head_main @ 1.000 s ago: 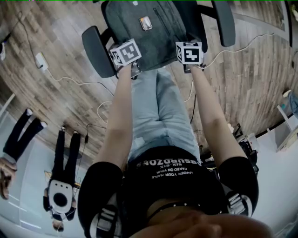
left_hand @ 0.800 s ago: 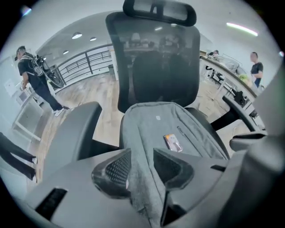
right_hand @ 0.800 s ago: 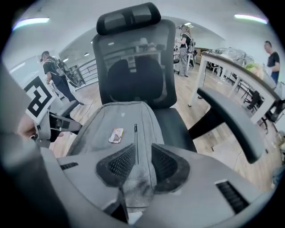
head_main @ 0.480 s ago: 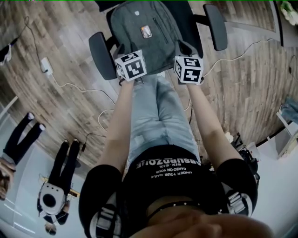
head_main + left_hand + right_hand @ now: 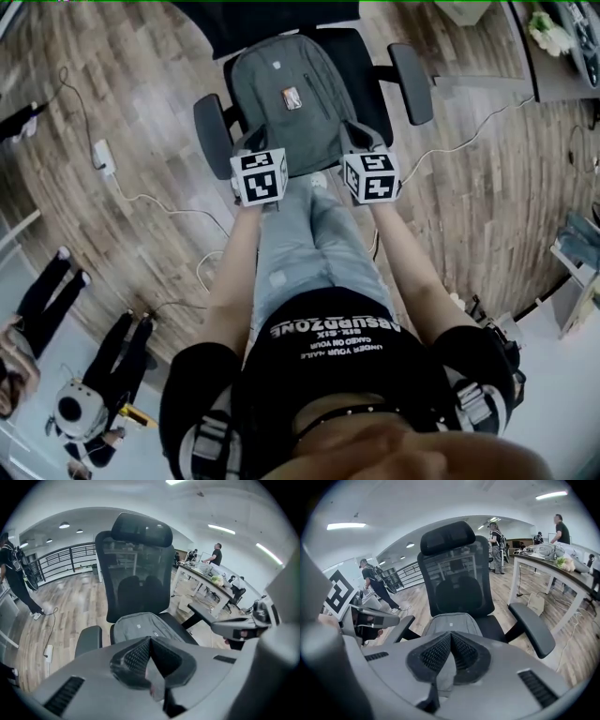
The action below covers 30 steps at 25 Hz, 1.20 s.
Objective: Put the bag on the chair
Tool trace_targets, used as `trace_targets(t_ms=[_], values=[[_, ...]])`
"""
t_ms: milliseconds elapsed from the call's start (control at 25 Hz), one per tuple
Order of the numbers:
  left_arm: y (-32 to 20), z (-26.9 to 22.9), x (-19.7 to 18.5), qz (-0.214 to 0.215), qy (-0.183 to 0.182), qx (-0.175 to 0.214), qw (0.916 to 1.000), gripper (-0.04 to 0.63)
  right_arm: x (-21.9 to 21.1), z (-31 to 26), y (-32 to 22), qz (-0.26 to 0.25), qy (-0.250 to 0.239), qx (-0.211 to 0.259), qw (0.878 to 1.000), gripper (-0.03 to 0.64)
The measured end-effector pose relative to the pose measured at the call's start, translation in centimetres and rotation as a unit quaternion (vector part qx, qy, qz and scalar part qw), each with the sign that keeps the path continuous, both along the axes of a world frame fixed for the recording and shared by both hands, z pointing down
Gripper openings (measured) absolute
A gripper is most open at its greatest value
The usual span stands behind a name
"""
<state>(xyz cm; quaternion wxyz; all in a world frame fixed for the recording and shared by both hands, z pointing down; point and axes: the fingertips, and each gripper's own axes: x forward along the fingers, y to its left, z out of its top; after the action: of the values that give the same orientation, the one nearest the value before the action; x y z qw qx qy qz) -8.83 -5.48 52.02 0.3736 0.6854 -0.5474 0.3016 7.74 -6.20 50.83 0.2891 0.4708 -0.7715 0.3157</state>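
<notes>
The grey backpack (image 5: 291, 89) lies flat on the seat of the black office chair (image 5: 410, 82), its top toward the backrest. Both grippers hover just short of the bag's near edge, above the person's knees. On the left gripper (image 5: 251, 148) the jaws are closing and the pads meet with nothing between them (image 5: 150, 641). The right gripper (image 5: 361, 142) is shut and empty as well (image 5: 451, 637). Past each pair of jaws I see the bag (image 5: 140, 625) (image 5: 452, 623) and the chair's mesh backrest (image 5: 138, 581) (image 5: 459, 583). Neither gripper touches the bag.
White cables and a power strip (image 5: 101, 155) trail over the wooden floor left of the chair. Two people stand at the far left (image 5: 47, 291). A desk (image 5: 553, 559) with items runs along the right, with a person (image 5: 216, 555) beside it.
Both grippers have drawn back from the bag's near edge toward the body. The bag stays lying on the seat.
</notes>
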Motion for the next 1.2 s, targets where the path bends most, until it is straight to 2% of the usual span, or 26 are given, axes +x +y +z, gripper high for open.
trace_targets(t_ms=[360,560,760,1200], values=[[1.8,-7.1,1.7,0.034,-0.002,0.032,0.9989,0.017,-1.3,-6.3,2.0,-0.038,-0.022,0.018,0.999,0.016],[3.2,-9.9,2.7,0.046,0.022,0.035,0.9981,0.017,-1.4,-8.7,3.5,-0.055,-0.011,0.028,0.998,0.016],[4.4,-13.0,3.2,0.041,0.037,0.046,0.9974,0.017,-1.2,-11.1,4.8,-0.065,-0.012,0.04,0.997,0.017],[6.3,-16.4,2.9,0.039,0.028,0.062,0.9969,0.017,-0.5,-14.7,6.5,-0.077,-0.01,0.061,0.995,0.016]])
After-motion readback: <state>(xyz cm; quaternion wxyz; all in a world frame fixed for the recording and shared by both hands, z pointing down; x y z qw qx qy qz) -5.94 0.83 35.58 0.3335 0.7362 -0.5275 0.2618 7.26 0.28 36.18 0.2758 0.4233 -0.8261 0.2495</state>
